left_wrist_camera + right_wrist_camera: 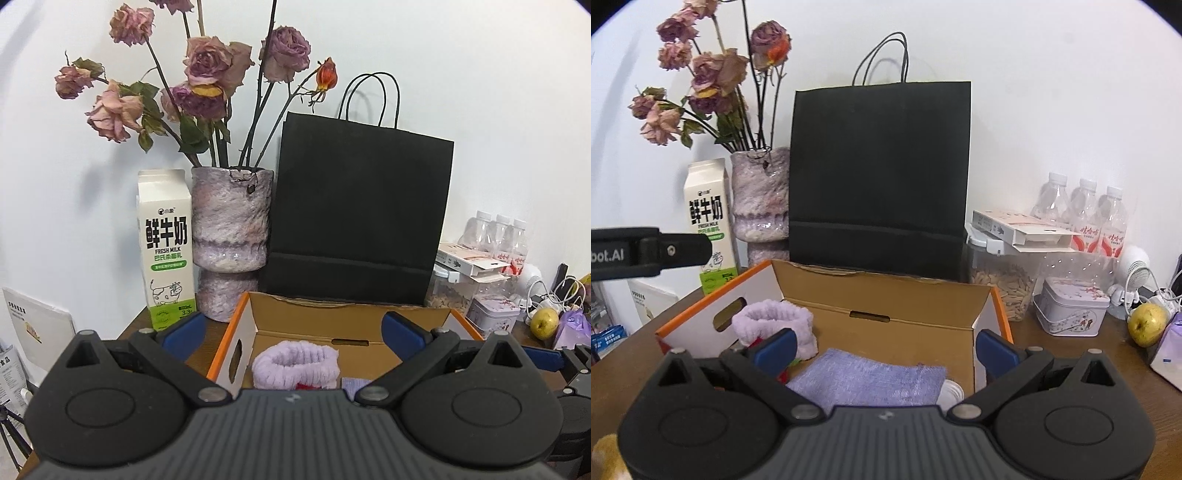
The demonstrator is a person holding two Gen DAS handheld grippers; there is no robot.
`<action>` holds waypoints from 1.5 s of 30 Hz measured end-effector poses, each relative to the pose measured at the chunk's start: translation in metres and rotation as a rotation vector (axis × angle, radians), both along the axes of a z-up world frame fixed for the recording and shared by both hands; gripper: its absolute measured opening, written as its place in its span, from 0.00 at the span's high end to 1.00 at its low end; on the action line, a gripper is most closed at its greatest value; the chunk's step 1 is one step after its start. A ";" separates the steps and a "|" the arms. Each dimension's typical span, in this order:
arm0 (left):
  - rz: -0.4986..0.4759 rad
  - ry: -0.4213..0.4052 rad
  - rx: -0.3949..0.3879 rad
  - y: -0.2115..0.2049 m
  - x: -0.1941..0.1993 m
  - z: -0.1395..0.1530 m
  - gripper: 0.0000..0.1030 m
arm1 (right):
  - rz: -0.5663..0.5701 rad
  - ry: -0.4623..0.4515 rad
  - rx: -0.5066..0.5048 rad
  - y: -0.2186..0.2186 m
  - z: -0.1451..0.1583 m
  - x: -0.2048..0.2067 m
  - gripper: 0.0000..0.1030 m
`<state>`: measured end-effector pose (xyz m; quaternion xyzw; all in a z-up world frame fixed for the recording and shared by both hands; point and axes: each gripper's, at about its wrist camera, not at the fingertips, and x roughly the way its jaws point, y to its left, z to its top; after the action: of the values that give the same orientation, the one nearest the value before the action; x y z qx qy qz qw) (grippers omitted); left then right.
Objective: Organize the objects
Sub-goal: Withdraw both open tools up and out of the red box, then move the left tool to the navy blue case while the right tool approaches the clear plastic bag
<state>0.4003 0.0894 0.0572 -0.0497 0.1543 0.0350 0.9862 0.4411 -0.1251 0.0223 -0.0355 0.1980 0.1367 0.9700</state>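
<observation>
An open cardboard box with orange edges stands on the wooden table. Inside it lie a fluffy lilac band, a folded lilac cloth, something red under the band and a white round thing at the right. My left gripper hovers open over the box with nothing between its blue pads. My right gripper is open too, low over the cloth, its left pad in front of the band. The left gripper's black body shows at the left edge of the right wrist view.
Behind the box stand a black paper bag, a vase of dried roses and a milk carton. To the right are a jar of seeds, a tin, water bottles, an apple and cables.
</observation>
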 end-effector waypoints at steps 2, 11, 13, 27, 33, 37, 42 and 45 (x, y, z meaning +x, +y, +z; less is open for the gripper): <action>0.003 0.002 0.002 0.000 -0.006 0.000 0.00 | 0.006 -0.002 -0.002 -0.002 0.001 -0.007 0.00; 0.013 0.013 -0.002 0.001 -0.039 -0.002 0.00 | 0.010 -0.003 -0.021 -0.009 -0.001 -0.037 0.00; 0.016 0.014 -0.004 0.002 -0.047 -0.002 0.00 | 0.012 -0.004 -0.024 -0.011 -0.001 -0.044 0.00; 0.028 0.030 -0.005 -0.002 -0.087 -0.008 0.00 | 0.027 -0.031 -0.053 -0.015 -0.004 -0.092 0.00; 0.028 0.024 0.007 -0.007 -0.104 -0.014 0.00 | 0.031 -0.045 -0.054 -0.024 -0.008 -0.114 0.00; 0.025 0.025 0.010 -0.011 -0.115 -0.018 0.00 | 0.031 -0.048 -0.051 -0.031 -0.010 -0.126 0.00; 0.023 0.025 0.017 -0.019 -0.128 -0.024 0.00 | 0.036 -0.048 -0.052 -0.037 -0.014 -0.139 0.00; 0.016 0.025 0.013 -0.024 -0.136 -0.028 0.00 | 0.036 -0.064 -0.043 -0.041 -0.015 -0.149 0.00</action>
<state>0.2639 0.0654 0.0290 -0.0440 0.1662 0.0443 0.9841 0.2919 -0.1661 0.0072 -0.0645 0.1690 0.1486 0.9722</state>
